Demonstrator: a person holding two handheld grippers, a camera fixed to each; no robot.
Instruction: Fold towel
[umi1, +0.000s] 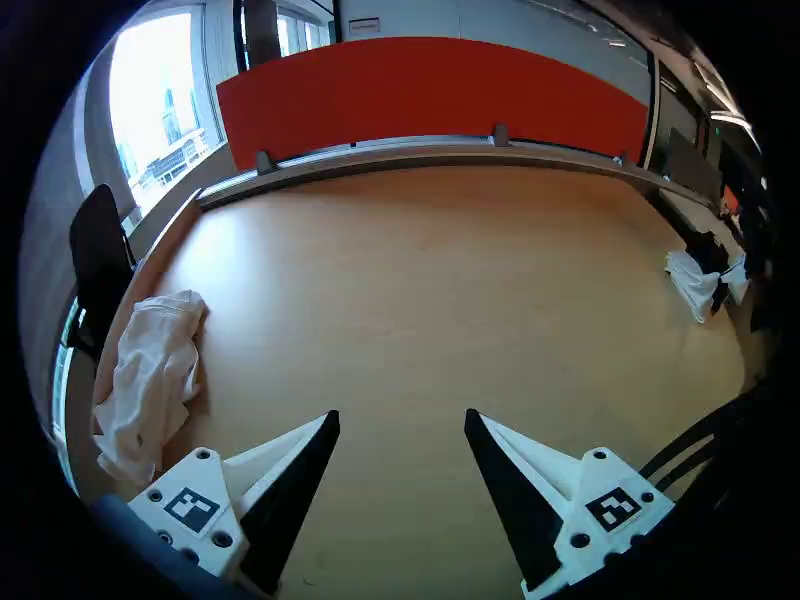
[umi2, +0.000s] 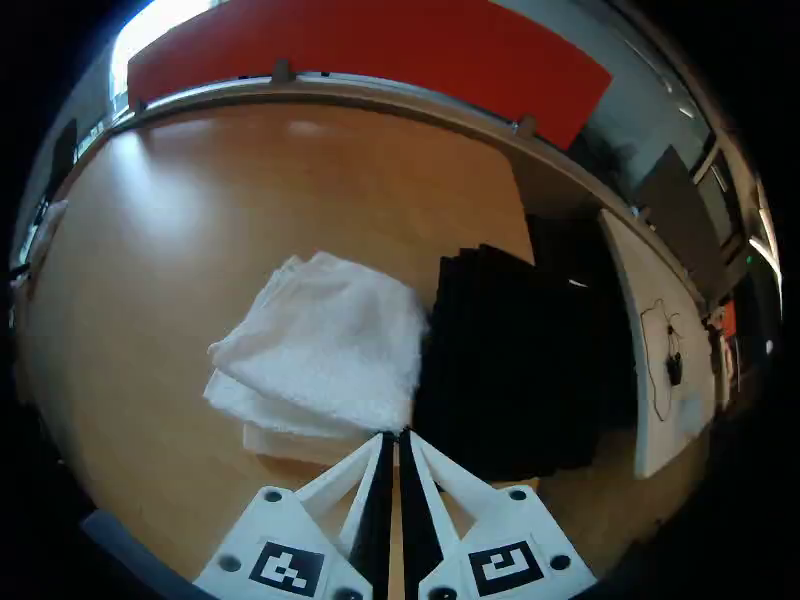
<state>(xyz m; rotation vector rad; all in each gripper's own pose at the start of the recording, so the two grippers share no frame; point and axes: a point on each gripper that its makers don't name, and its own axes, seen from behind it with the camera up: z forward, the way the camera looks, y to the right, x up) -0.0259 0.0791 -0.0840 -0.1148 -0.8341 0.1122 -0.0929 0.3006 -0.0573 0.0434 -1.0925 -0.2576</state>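
— Jaws on the left gripper (umi1: 401, 415): how are they set?
— Spread wide, nothing held between them. Bare tabletop (umi1: 430, 280) is seen through the gap, lower centre of the left gripper view.
— And the right gripper (umi2: 396, 436)?
— Jaws are closed almost tip to tip, only a thin slit left. Nothing is seen pinched. Tips are placed at the near edge of the folded towel stack (umi2: 325, 350), centre-left of the right gripper view; contact cannot be told.
— What is beside that stack?
— A black folded stack (umi2: 520, 360) is set against its right side, centre-right of frame.
— Any towel in the left gripper view?
— A crumpled towel (umi1: 150, 380) is laid at the lower left, by the tabletop edge, well apart from the jaws. White and black items (umi1: 700, 275) are bunched at the far right edge, too small to tell.
— Background?
— A red partition (umi1: 430, 95) is run across the top of frame behind the tabletop. A black chair (umi1: 100, 255) is seen at the left.
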